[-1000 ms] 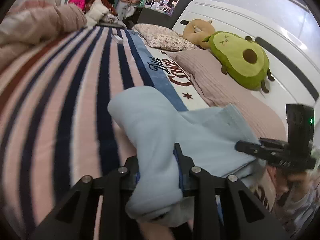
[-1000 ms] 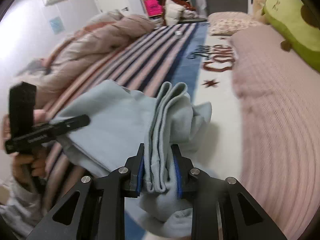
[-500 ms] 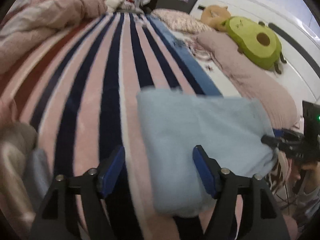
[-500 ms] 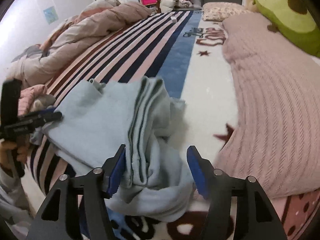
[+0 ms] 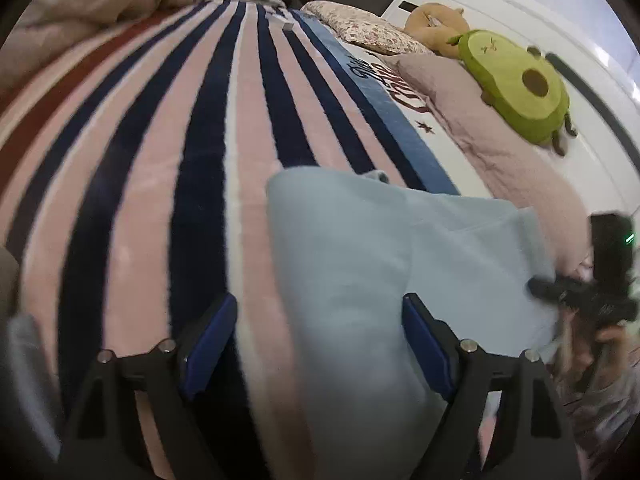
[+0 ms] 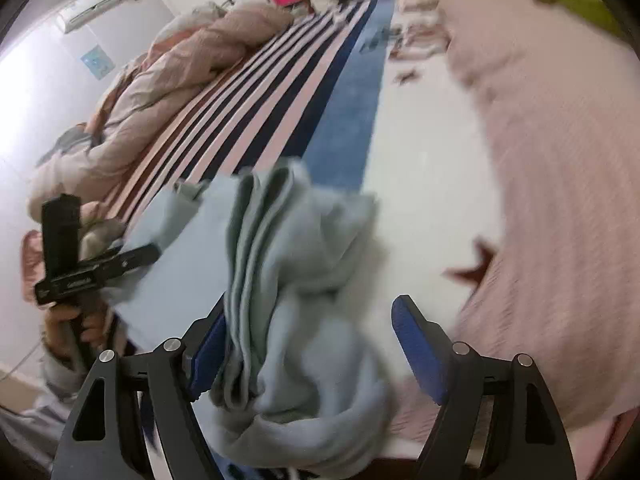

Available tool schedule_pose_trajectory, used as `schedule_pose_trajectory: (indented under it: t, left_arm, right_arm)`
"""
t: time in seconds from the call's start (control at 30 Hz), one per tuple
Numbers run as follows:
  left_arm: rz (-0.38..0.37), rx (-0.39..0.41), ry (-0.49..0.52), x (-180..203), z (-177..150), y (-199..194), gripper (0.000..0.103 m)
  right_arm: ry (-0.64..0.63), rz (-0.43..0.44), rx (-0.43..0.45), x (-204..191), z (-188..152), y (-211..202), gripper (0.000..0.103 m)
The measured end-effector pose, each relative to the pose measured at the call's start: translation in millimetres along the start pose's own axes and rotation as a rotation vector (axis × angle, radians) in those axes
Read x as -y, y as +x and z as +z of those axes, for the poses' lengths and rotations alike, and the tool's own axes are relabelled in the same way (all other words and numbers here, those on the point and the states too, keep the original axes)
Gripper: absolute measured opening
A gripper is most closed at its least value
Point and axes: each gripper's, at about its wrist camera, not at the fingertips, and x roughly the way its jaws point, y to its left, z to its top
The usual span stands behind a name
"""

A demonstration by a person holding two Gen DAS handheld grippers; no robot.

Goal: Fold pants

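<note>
Now, pants: the light blue pants [image 5: 360,264] lie folded on the bed. The cloth looks soft and fuzzy. In the left wrist view the top is flat and smooth, with a straight far edge. In the right wrist view the end of the pants [image 6: 288,312] is bunched up, and the folded layers show as thin ridges side by side.

Left gripper: the left gripper [image 5: 320,344] has black arms with flat blue pads. Its jaws have just been opening and now stand wide apart. The edge of the pants lies between them, but the pads do not squeeze it.

Right gripper: the right gripper [image 6: 308,344] looks the same, black with blue pads. Its jaws have just been opening too and are wide apart. The bunched end of the pants sits between them. The left pad is right against the ridges; the right pad is clear of the cloth.

Blanket: a fluffy striped blanket [image 5: 168,128] lies under the pants, with long pink, white and dark blue bands.

Pink cover: a knitted pink cover [image 6: 560,184] with fine ribs lies beside the pants.

Avocado toy: a plump green avocado toy [image 5: 516,92] rests far off by the white headboard.

Quilt: a puffy, crumpled beige quilt [image 6: 168,80] is heaped along the far side.

Hand: a hand [image 6: 76,320] holds the other gripper's handle.
</note>
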Motion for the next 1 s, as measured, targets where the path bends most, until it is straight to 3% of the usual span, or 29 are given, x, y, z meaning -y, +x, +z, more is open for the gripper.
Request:
schedule_pose_trajectory:
  t: [0.07,0.1,0.13,0.23,0.3,0.5,0.63,0.87,1.0]
  left_arm:
    - [-0.005,-0.011,0.007,5,-3,3,0.08]
    - [-0.005,-0.013,0.023,9,-4,4,0.078]
    - [-0.028,-0.021,0.036,15,-5,6,0.062]
    - [-0.062,-0.037,0.046,25,-5,7,0.029]
    - [-0.058,-0.018,0.058,31,-2,0,0.023]
    - [-0.062,0.095,0.098,49,3,-54,0.019]
    - [-0.047,0.194,0.139,51,3,-117,0.019]
    - [0.002,0.338,0.149,21,-4,-229,0.019]
    - [0.092,0.395,0.148,-13,-10,-289,0.019]
  right_arm:
    - [-0.014,0.011,-0.03,-4,-2,10,0.071]
    - [-0.033,0.01,-0.025,-9,-2,12,0.061]
    - [-0.036,0.022,-0.025,-12,-2,13,0.047]
    - [-0.024,0.055,-0.011,-17,-2,10,0.028]
    - [-0.051,0.032,0.015,-25,-4,3,0.026]
    - [-0.068,0.043,0.105,-57,-3,-34,0.025]
    - [-0.107,0.061,0.16,-92,1,-62,0.025]
    - [-0.218,0.139,0.244,-193,13,-91,0.025]
    - [-0.281,0.193,0.247,-251,22,-79,0.025]
